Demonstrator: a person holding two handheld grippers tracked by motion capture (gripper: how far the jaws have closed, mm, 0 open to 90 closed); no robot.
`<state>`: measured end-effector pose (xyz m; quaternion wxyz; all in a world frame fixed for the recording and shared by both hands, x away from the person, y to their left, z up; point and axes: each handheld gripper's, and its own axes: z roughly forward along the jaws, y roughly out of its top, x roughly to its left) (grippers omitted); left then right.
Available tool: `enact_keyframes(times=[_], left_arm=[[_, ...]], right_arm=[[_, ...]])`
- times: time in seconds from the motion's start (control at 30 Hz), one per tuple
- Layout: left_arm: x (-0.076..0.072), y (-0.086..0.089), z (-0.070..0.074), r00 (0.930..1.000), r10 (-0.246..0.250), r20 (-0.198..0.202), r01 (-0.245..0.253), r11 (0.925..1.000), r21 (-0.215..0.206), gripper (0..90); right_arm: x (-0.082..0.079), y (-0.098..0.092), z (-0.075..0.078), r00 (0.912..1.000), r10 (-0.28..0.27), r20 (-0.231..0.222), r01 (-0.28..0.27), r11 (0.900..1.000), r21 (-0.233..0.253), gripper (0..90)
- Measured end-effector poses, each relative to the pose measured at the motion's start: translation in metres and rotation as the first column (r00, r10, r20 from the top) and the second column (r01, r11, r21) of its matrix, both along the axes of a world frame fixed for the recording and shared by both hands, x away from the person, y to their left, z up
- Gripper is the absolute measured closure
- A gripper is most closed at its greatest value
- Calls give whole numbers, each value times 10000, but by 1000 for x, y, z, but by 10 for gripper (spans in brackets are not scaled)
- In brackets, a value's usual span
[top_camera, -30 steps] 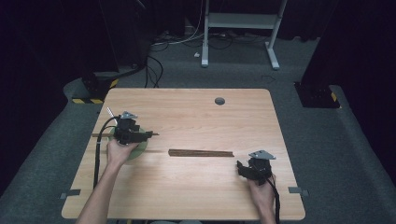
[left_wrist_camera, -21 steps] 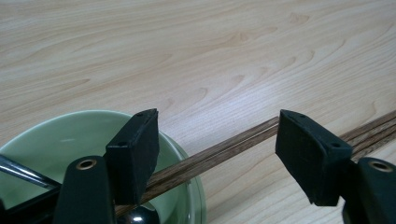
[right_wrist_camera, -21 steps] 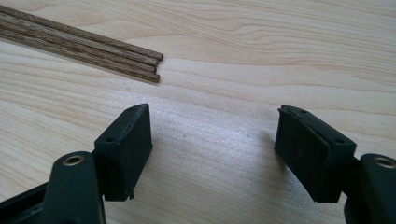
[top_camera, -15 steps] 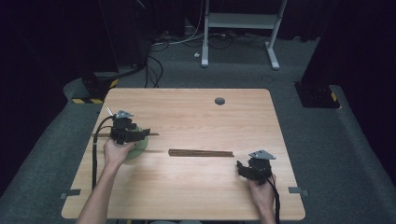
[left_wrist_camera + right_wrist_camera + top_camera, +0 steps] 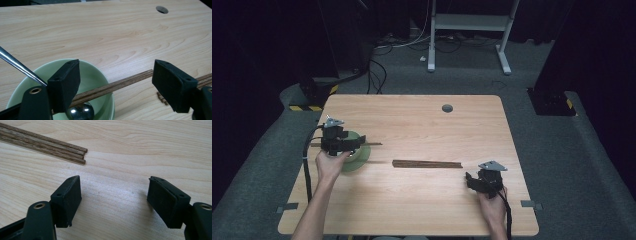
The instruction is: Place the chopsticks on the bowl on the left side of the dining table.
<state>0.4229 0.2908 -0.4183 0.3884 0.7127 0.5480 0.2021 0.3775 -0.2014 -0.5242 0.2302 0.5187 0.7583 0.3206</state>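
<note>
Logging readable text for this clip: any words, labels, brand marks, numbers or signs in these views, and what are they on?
None can be read.
The table, green bowl, chopsticks and spoon carry no print.
The left gripper and right gripper show plain black pads, unmarked.
The yellow-black hazard stripes on the floor beyond the table are a pattern, not lettering.

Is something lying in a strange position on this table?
Yes. Thin dark wooden sticks lie across the rim of the pale green bowl, one end jutting out over the table. A shiny metal spoon sits in the bowl. The other sticks lie flat mid-table.
</note>
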Motion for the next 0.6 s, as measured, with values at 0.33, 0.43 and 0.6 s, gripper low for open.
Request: enact_keyframes(times=[0.33,0.43,0.6], left_arm=[[-7,2,7,9993,55,368,-52,10000,-79,207],[-11,3,8,9987,104,490,-104,9999,-5,202],[-17,5,10,9975,169,681,-171,9999,14,192]], right_arm=[[0,0,0,10000,1,-2,-1,10000,1,268],[0,0,0,10000,6,-1,-6,10000,-1,268],[0,0,0,10000,6,-2,-6,10000,-2,268]])
